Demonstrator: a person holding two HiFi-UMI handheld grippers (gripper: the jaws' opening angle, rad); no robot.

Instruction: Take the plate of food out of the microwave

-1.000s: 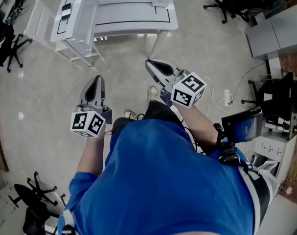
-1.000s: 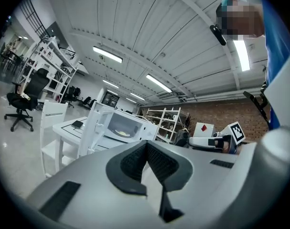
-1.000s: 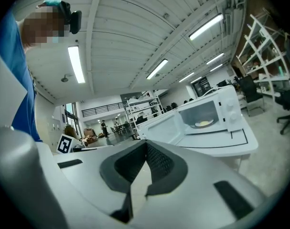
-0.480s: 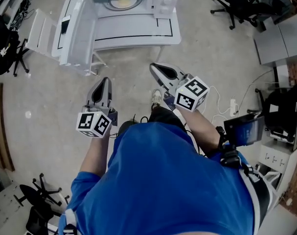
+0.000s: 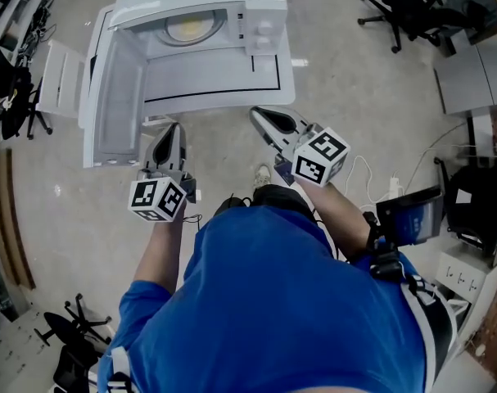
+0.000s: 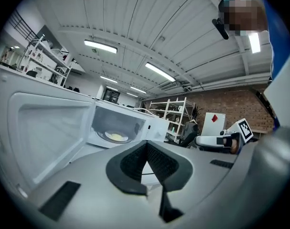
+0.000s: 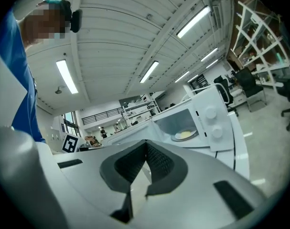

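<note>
The white microwave point(image 5: 260, 24) stands on a white table point(image 5: 232, 76), its door point(image 5: 109, 113) swung wide to the left. Inside lies the plate of yellow food point(image 5: 188, 29), also seen as the plate point(image 6: 116, 137) in the left gripper view and the plate point(image 7: 184, 135) in the right gripper view. My left gripper point(image 5: 169, 131) is shut and empty, its tip over the table's near left edge by the door. My right gripper point(image 5: 258, 115) is shut and empty, its tip at the table's near edge below the control panel. Both are well short of the plate.
Office chairs point(image 5: 399, 6) and a grey desk point(image 5: 477, 68) stand at the right, with a cable and power strip point(image 5: 390, 188) on the floor. A black chair point(image 5: 15, 88) is at the left. Shelving point(image 6: 179, 114) stands beyond the microwave.
The person has come closer to the microwave: it and the table fill more of the head view. Both grippers now reach the table's near edge, still shut.
</note>
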